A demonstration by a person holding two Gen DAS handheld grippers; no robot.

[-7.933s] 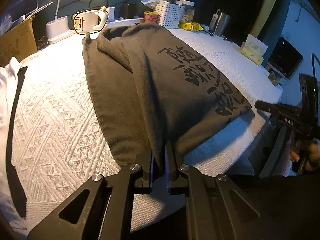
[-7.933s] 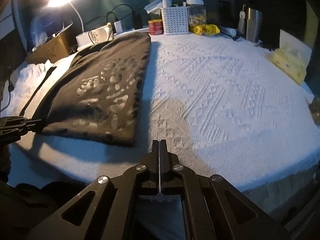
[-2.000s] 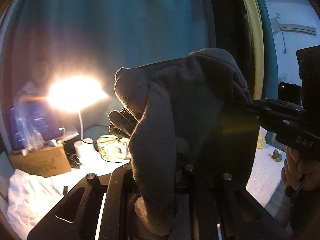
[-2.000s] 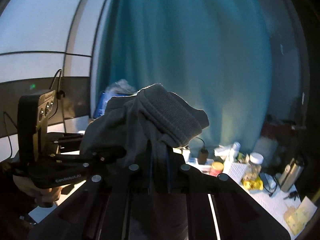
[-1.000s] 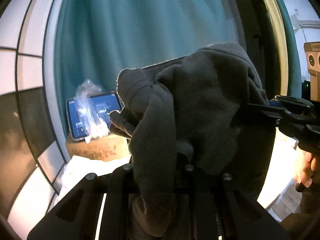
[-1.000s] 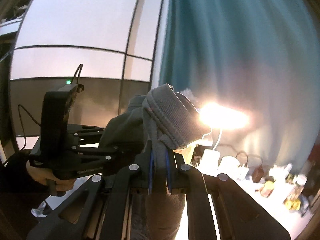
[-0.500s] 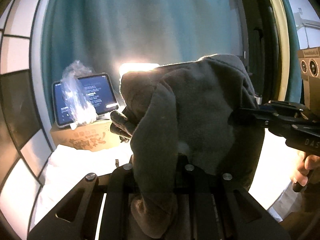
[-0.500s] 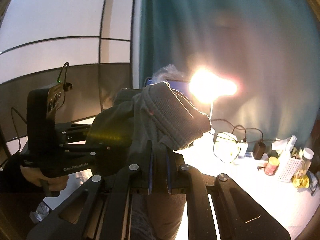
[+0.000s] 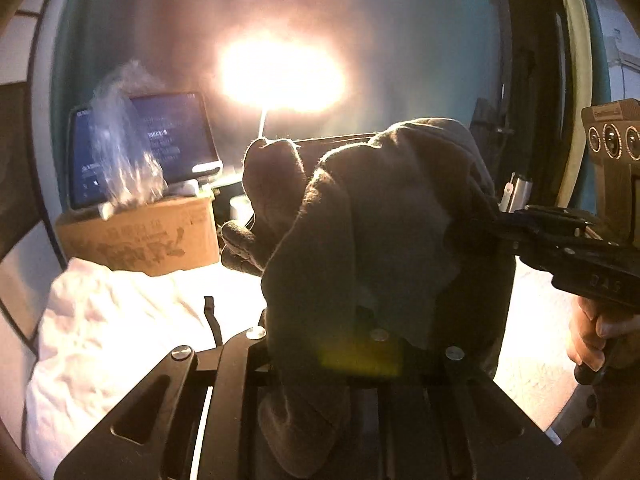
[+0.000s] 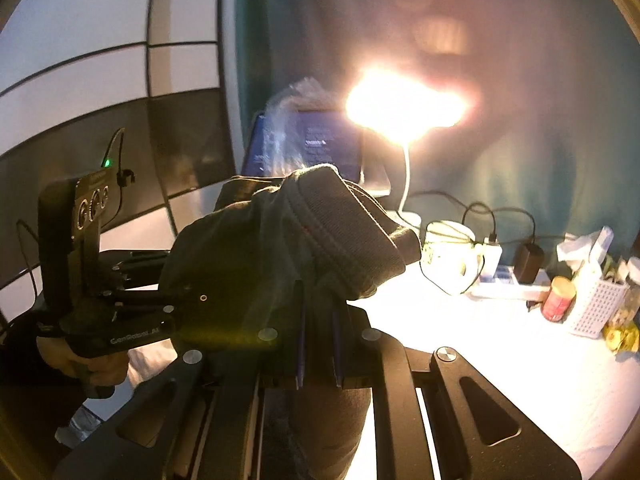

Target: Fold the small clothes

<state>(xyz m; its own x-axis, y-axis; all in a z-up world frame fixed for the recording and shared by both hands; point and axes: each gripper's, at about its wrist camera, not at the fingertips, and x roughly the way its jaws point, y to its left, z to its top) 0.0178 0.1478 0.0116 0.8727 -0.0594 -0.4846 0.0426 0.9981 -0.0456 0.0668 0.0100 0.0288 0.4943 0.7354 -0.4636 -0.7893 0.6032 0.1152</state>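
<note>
Both grippers are nipped nearly shut on the dark grey garment (image 9: 372,240), held up in the air between them: the left gripper (image 9: 320,336) pinches a soft fleecy fold, the right gripper (image 10: 318,312) a ribbed knit hem (image 10: 344,248). Compared with a second ago, the lamp (image 9: 280,68), cardboard box (image 9: 140,236) and white bedspread (image 10: 500,360) sit higher in view.

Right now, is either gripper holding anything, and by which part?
Both hold the dark grey garment off the table: the right gripper pinches its ribbed hem, the left gripper a bunched plain edge.
</note>
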